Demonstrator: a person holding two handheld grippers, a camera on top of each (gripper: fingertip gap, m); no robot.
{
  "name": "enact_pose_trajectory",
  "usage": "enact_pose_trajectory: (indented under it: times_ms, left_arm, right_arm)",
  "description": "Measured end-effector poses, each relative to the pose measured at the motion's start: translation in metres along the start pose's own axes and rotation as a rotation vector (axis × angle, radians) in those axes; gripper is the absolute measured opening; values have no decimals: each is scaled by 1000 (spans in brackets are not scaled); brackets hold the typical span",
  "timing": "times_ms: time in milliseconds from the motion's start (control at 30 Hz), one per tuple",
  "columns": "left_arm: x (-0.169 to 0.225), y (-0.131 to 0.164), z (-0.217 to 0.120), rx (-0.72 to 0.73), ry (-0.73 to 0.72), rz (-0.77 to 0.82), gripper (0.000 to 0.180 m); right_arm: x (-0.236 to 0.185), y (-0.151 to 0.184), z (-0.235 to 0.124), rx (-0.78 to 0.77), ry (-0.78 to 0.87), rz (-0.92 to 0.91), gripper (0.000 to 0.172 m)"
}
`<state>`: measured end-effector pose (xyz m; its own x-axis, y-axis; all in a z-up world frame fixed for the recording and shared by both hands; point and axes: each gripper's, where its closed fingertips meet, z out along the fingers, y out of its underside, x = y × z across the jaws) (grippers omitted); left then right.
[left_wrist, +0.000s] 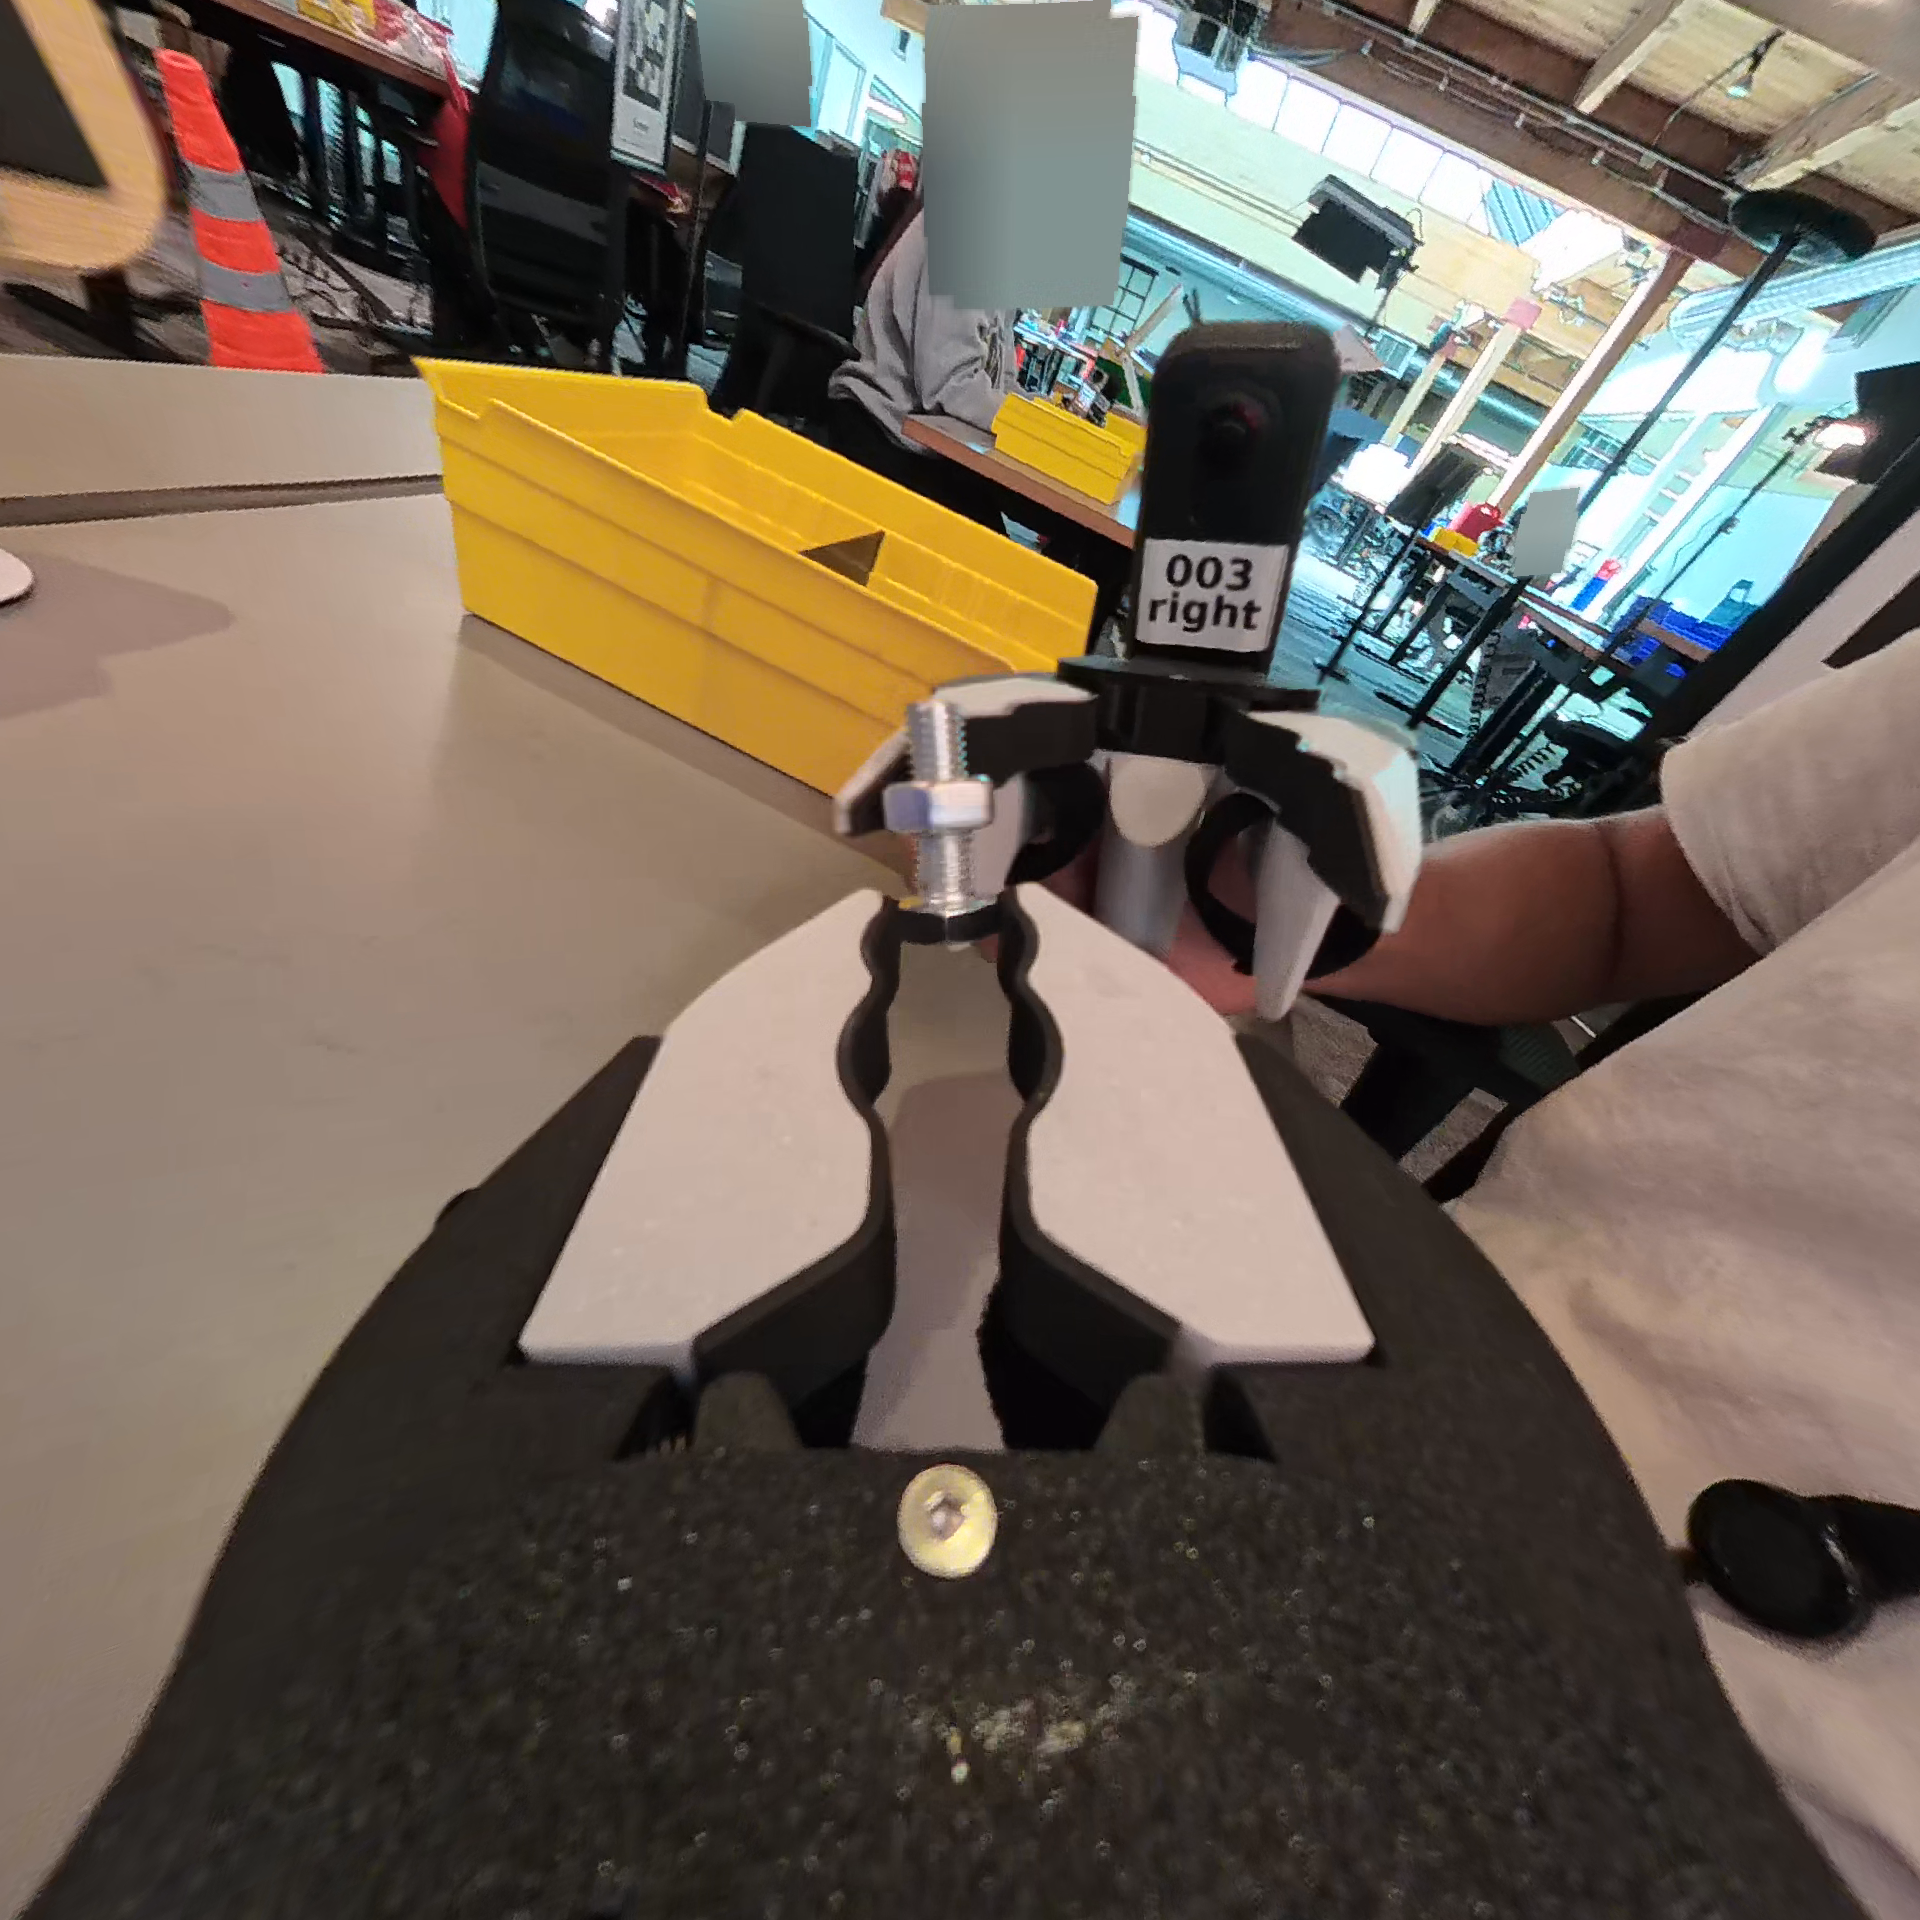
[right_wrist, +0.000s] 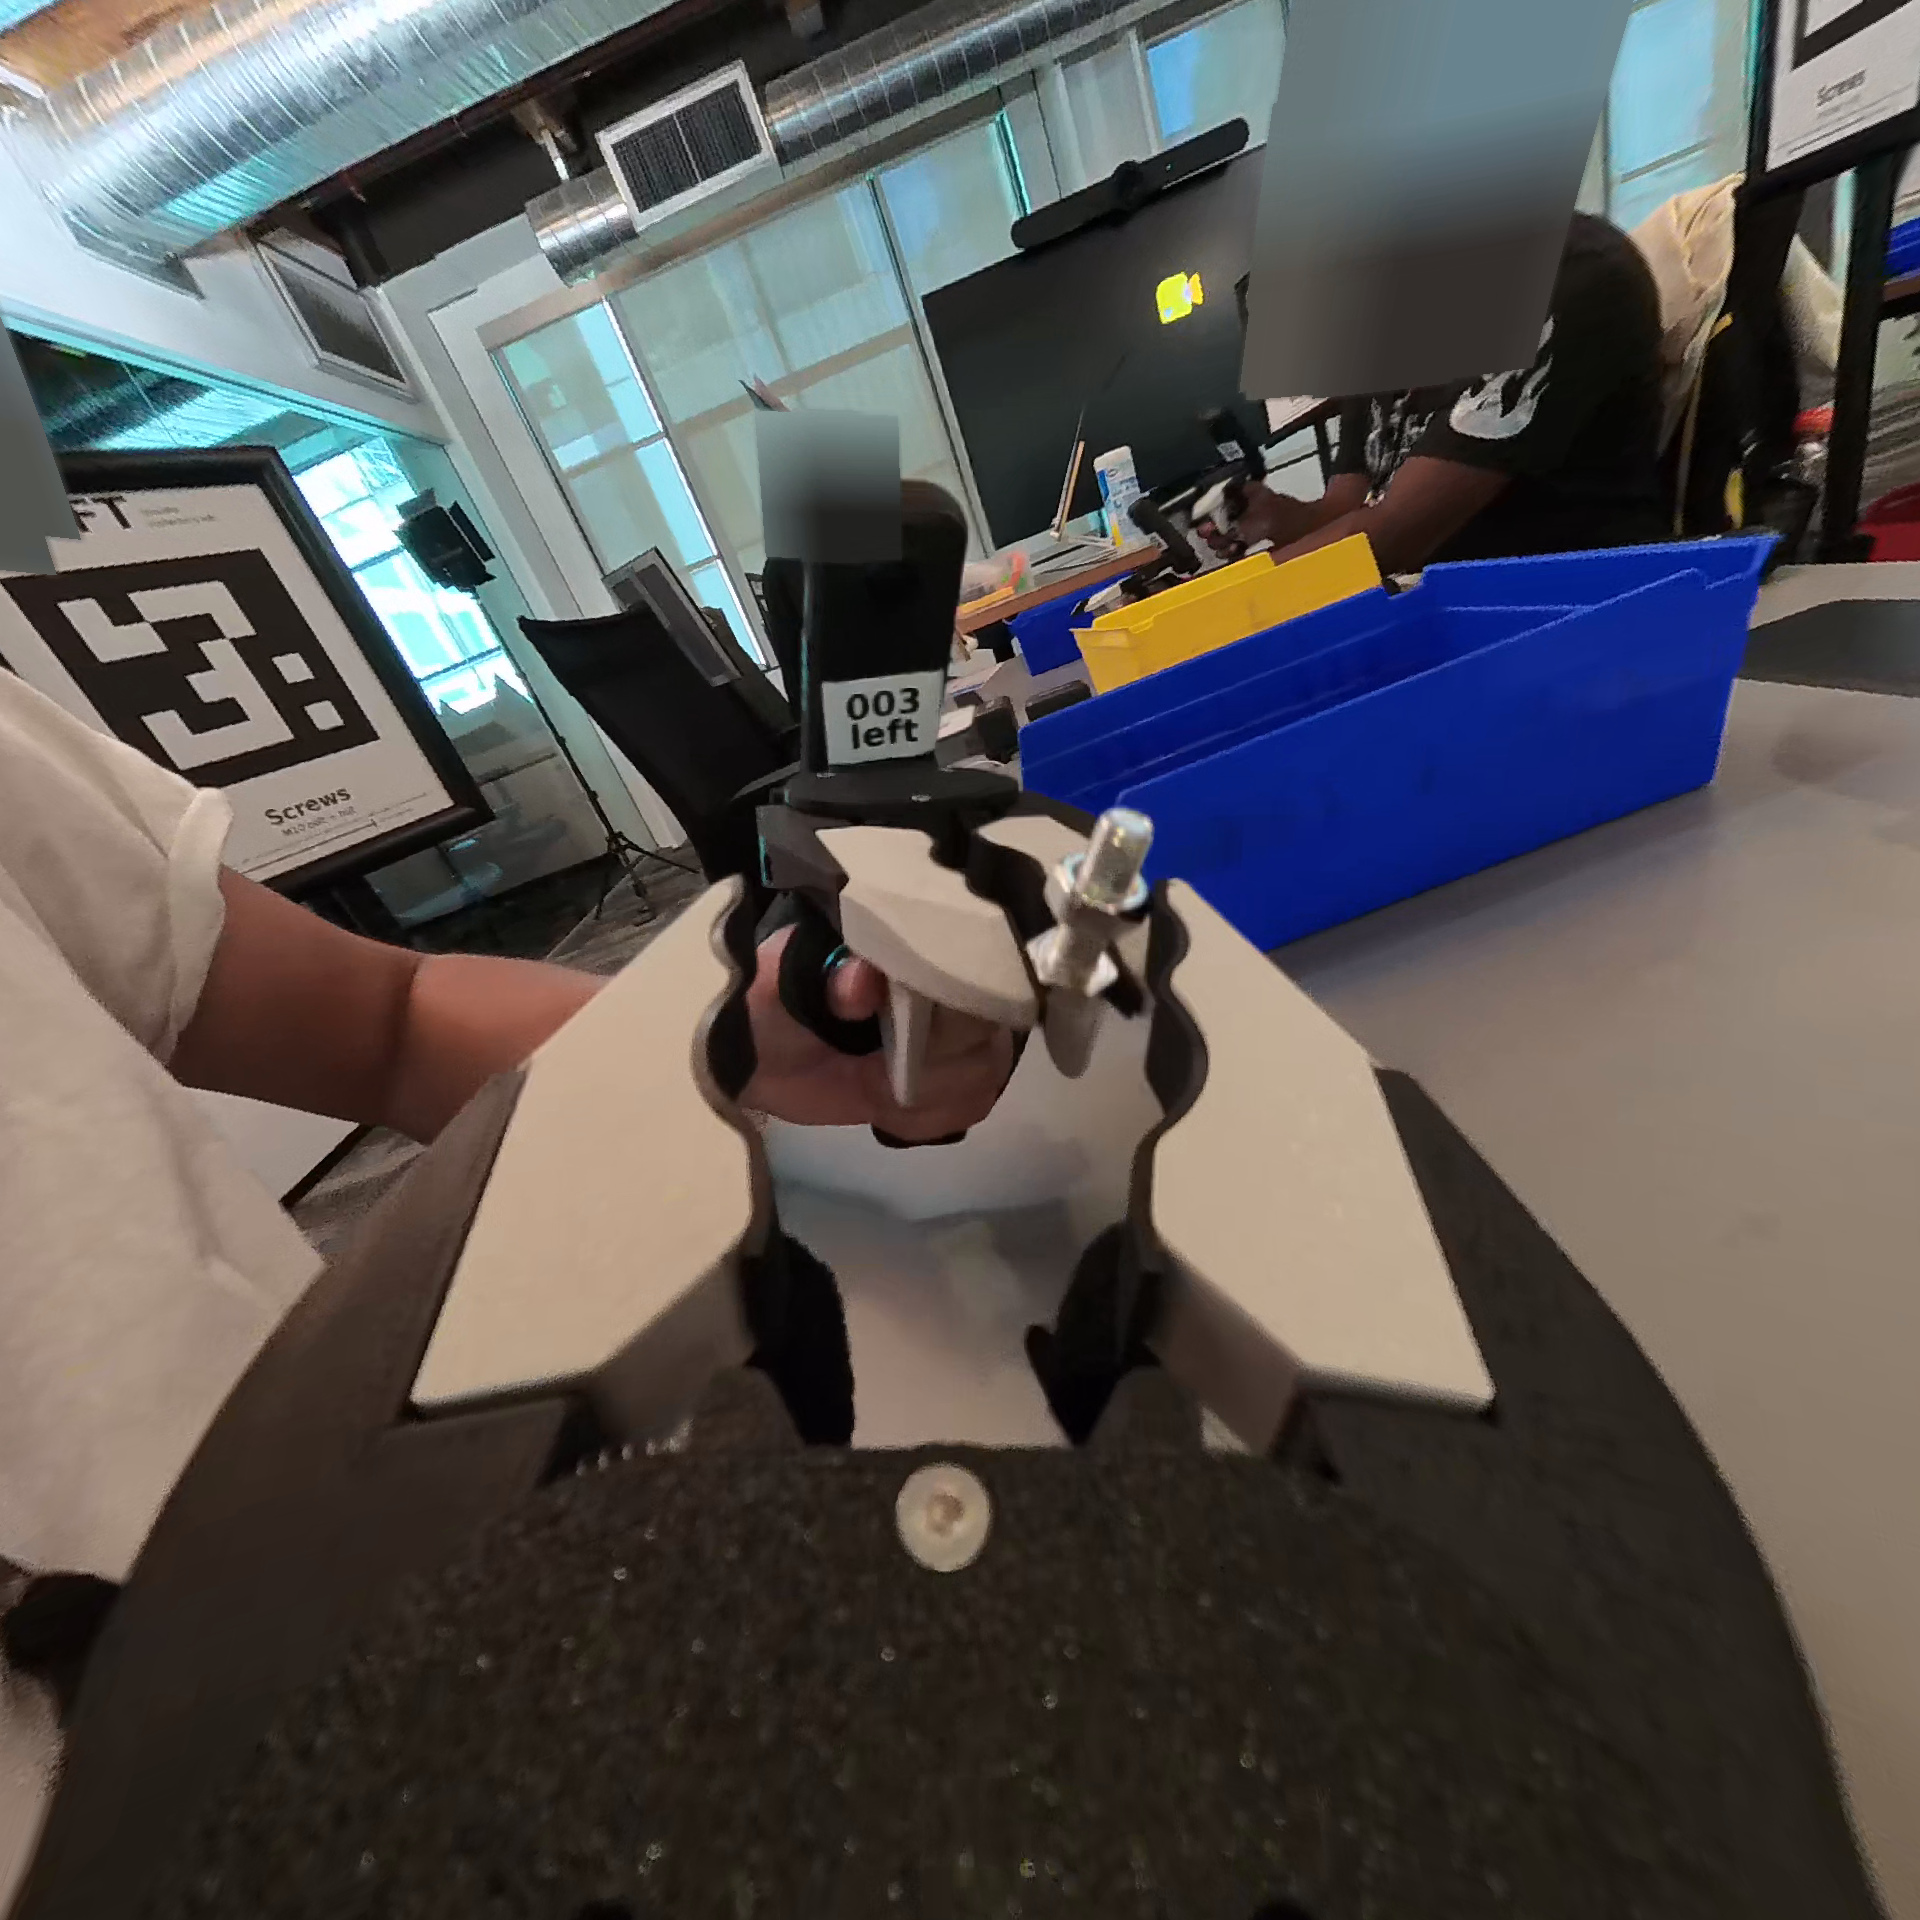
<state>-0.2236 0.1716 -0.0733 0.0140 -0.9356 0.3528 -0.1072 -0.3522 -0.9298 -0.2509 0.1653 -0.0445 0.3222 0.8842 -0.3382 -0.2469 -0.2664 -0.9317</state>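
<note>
Left wrist view: smooth grey table (left_wrist: 312, 935), ribbed yellow plastic bin (left_wrist: 665, 540) on it, and just in front of that bin the left gripper (left_wrist: 948, 925) has its wavy black-padded fingers (left_wrist: 875, 940) clamped on the hex head of a threaded silver bolt (left_wrist: 940, 821), standing upright with a hex nut (left_wrist: 935, 805) midway. Right gripper (right_wrist: 940, 956) spread wide around the bolt, holding nothing; blue bin (right_wrist: 1403, 748) beyond.

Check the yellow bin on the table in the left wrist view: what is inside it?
The yellow bin shows only bare yellow inner walls and a dark triangular cutout in one wall. Its floor is hidden behind the near wall, so any contents cannot be seen.
</note>
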Motion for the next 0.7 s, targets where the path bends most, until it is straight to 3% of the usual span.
enact_pose_trajectory:
  times_ms: [133,333,700]
  left_arm:
    - [13,9,11,-45,33,32,17]
    - [2,2,0,-14,-1,21,17]
    - [8,11,9,-52,29,34,18]
  right_arm:
    - [-7,2,12,-14,-34,-18,78]
    - [7,-4,-6,10,46,-57,77]
    - [0,-3,6,18,-25,24,78]
